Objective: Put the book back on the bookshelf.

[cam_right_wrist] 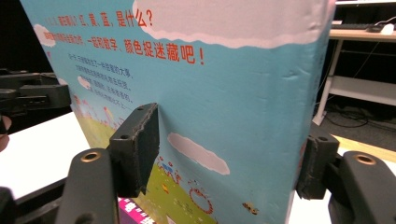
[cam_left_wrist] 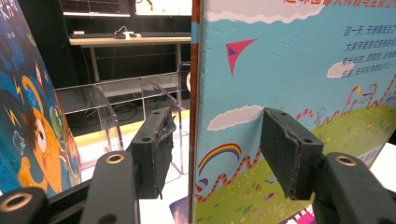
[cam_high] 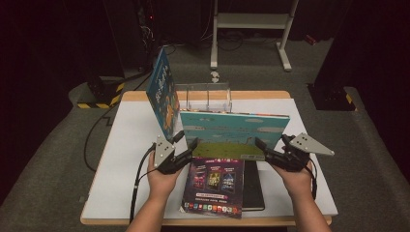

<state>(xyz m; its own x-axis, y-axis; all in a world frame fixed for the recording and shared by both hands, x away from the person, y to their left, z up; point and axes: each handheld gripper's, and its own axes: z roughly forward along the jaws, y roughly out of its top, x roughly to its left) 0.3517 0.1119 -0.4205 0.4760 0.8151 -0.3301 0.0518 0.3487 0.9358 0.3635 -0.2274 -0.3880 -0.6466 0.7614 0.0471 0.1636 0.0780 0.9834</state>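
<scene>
Dark room, cabling and a pale frame stand on the floor behind; a white-topped bench (cam_high: 125,145) with a wooden edge is set in the foreground.

Item 1. Deep-blue picture book with an orange cartoon figure (cam_high: 163,94): stood upright and tilted at the left end of the rack. Whether it is seated in a slot cannot be told.

Item 2. Clear acrylic book rack with curved dividers (cam_high: 205,96): placed at the back of the bench. The slots that can be seen through hold nothing.

Item 3. Left gripper (cam_high: 187,140): fingers spread about the spine edge of item 4. In the left gripper view one finger (cam_left_wrist: 152,149) is kept clear of the spine, while the other (cam_left_wrist: 289,154) is laid against the cover.

Item 4. Sky-blue picture book with clouds and a green meadow (cam_high: 234,133): stood on its long edge in front of the rack, between the two grippers, not yet in any slot.

Item 5. Dark purple glossy magazine (cam_high: 215,186): laid flat at the near edge, partly over a black notebook (cam_high: 253,186).

Item 6. Right gripper (cam_high: 271,141): set at the other end of item 4. One finger (cam_right_wrist: 135,149) is seen on the cover and the other (cam_right_wrist: 315,163) behind the far edge; whether the book is pinched cannot be told.

Progress, as judged: shelving is at an early stage. One book is up by the rack and a second is raised for placing. The magazine and notebook lie untouched.
</scene>
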